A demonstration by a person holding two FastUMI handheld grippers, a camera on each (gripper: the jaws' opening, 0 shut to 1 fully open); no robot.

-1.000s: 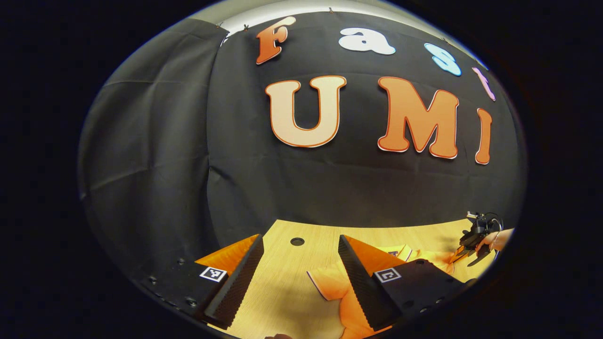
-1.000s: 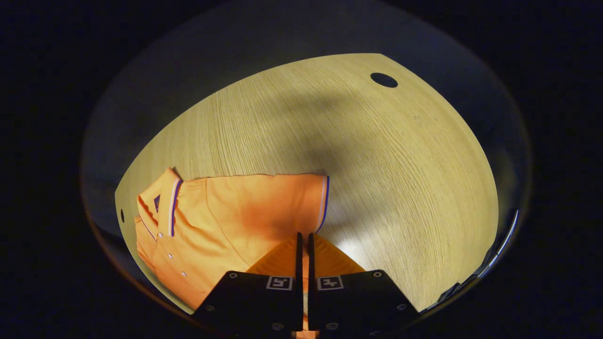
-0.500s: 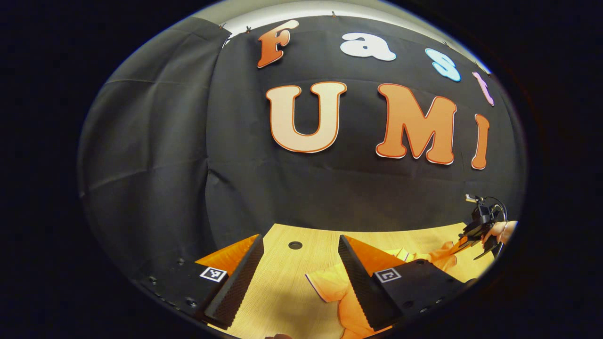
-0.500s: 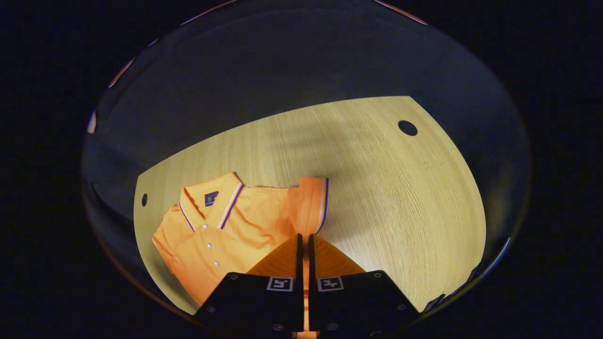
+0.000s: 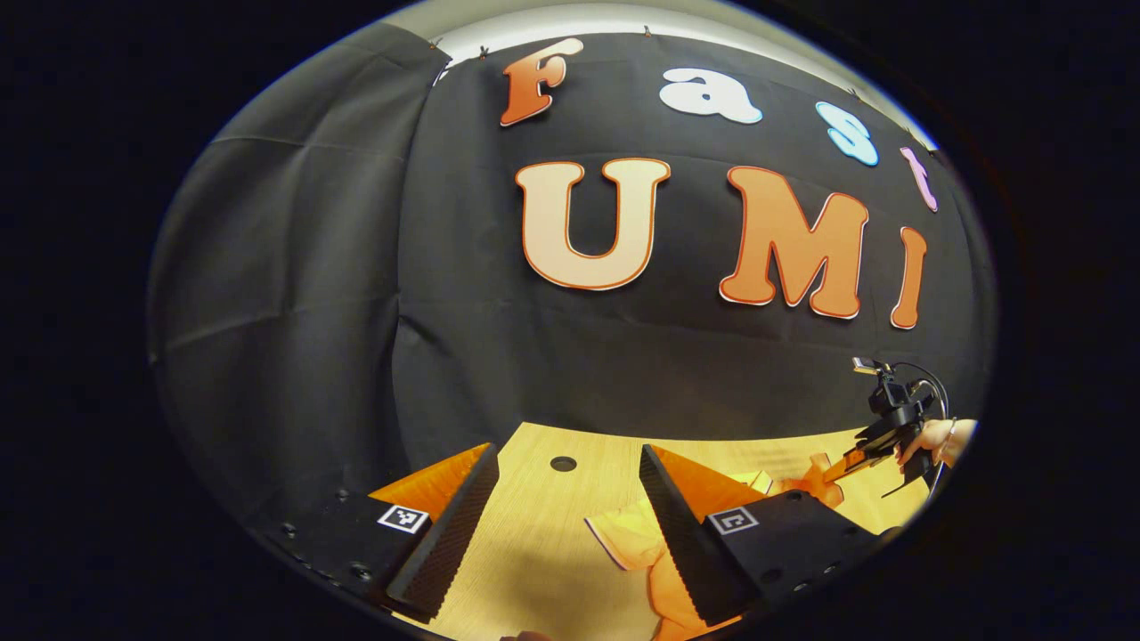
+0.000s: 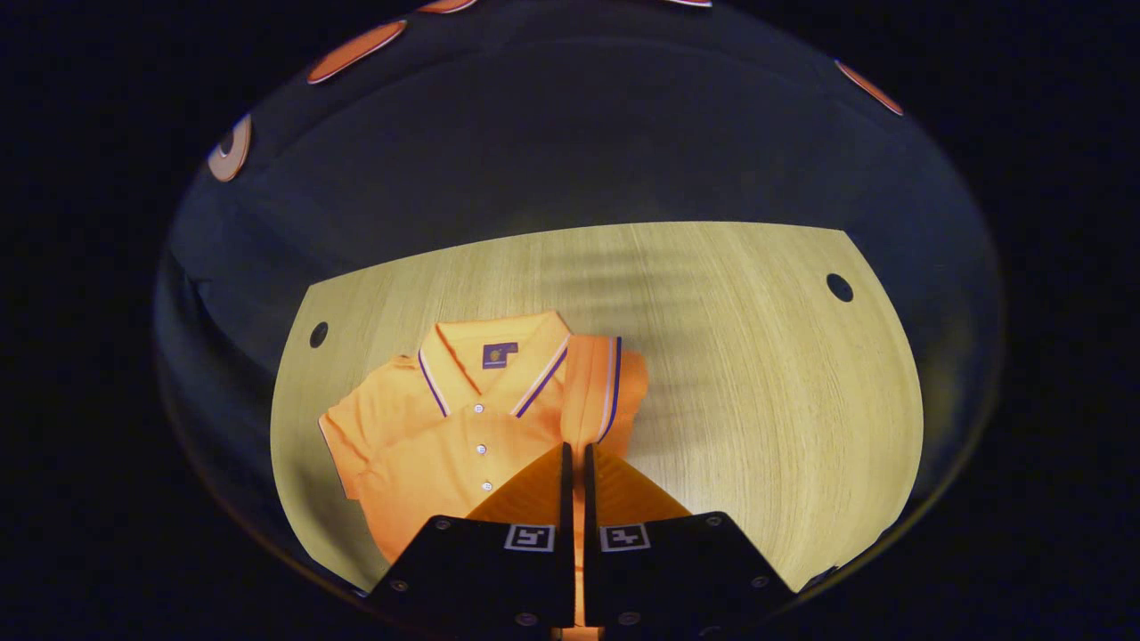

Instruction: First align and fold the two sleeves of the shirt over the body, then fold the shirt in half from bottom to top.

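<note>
Right gripper view: a light wood-grain desk is seen, with a round dark hole near its far right corner and another hole near its far left corner. Behind the desk the booth's black cloth wall is hung. An orange shirt with a striped collar and a button placket is laid on the desk, collar toward the wall. Its sleeve, trimmed with a striped cuff, is raised and turned in beside the collar, and is pinched between the closed fingers of the right hand-held gripper.

In the left gripper view the left hand-held gripper is held wide apart above the desk, gripping nothing, with a hole just ahead of it. The shirt's other sleeve is lying beside its right finger. Far off to the right, the right hand-held gripper is held by a hand.
</note>
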